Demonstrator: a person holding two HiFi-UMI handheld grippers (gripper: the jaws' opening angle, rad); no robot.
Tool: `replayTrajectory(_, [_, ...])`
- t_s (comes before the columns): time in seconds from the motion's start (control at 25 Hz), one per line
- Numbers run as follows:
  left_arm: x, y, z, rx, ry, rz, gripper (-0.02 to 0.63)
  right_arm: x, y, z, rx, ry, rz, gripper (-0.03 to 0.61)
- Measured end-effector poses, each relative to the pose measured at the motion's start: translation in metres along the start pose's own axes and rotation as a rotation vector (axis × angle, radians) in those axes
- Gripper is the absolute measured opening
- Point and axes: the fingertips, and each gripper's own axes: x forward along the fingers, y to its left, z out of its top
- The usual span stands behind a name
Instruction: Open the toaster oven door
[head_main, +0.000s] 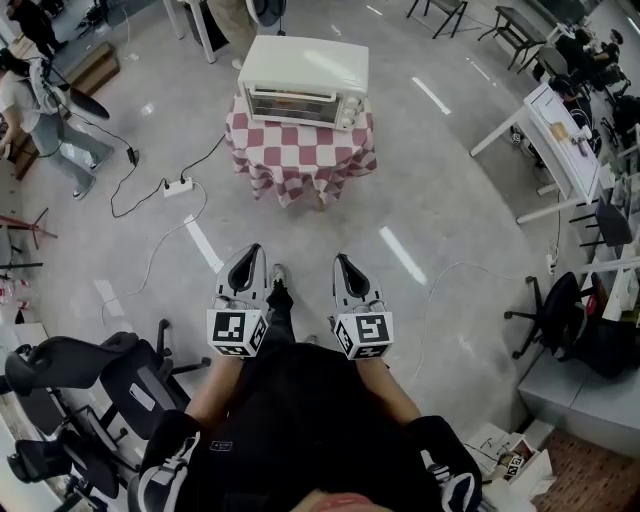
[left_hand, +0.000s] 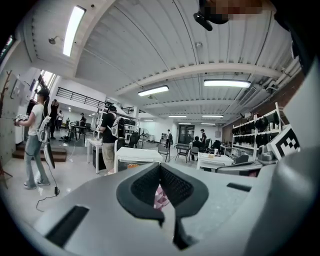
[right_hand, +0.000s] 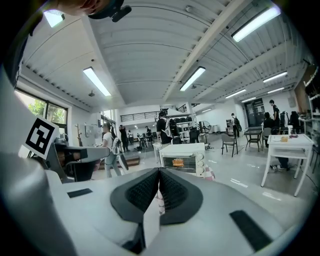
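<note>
A white toaster oven (head_main: 303, 80) with its glass door closed stands on a small table under a red-and-white checked cloth (head_main: 300, 148), far ahead of me across the floor. The right gripper view shows the toaster oven (right_hand: 182, 158) straight ahead, something orange behind its glass. In the left gripper view the toaster oven (left_hand: 136, 159) is mostly hidden behind the jaws. My left gripper (head_main: 246, 262) and right gripper (head_main: 346, 268) are held side by side close to my body, both shut and empty, well short of the table.
A power strip (head_main: 178, 186) and cables lie on the floor left of the table. A black chair (head_main: 90, 375) stands near my left, white desks (head_main: 560, 140) and office chairs (head_main: 555, 310) on the right. People stand at the far left.
</note>
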Motion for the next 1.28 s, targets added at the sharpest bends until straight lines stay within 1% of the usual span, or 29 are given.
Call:
replayTrajectory(0.16, [0.045,0.039,0.011,-0.015,0.011,-0.013,0.009,0.053,-0.006,0.014,-0.008,0.013,-0.022,0.026])
replayTrajectory(0.36, [0.098,0.091,0.029,-0.023,0.016,-0.049,0.009,0.118,-0.011,0.034,-0.013,0.021,-0.068,0.026])
replayTrajectory(0.56, [0.138,0.139,0.038,0.003,0.025,-0.076,0.009,0.176,-0.005,0.045,-0.009,0.027,-0.096,0.026])
replayTrajectory(0.68, [0.158,0.155,0.034,0.006,0.043,-0.096,0.009,0.200,-0.004,0.047,-0.014,0.031,-0.115,0.026])
replayTrajectory(0.84, [0.181,0.169,0.026,-0.008,0.084,-0.105,0.009,0.221,-0.008,0.044,-0.017,0.054,-0.122,0.026])
replayTrajectory(1.0, [0.203,0.185,0.024,0.001,0.099,-0.089,0.009,0.241,-0.012,0.045,-0.019,0.062,-0.117,0.026])
replayTrajectory(1.28, [0.250,0.209,0.017,-0.015,0.133,-0.049,0.011,0.283,-0.028,0.045,-0.017,0.069,-0.097,0.026])
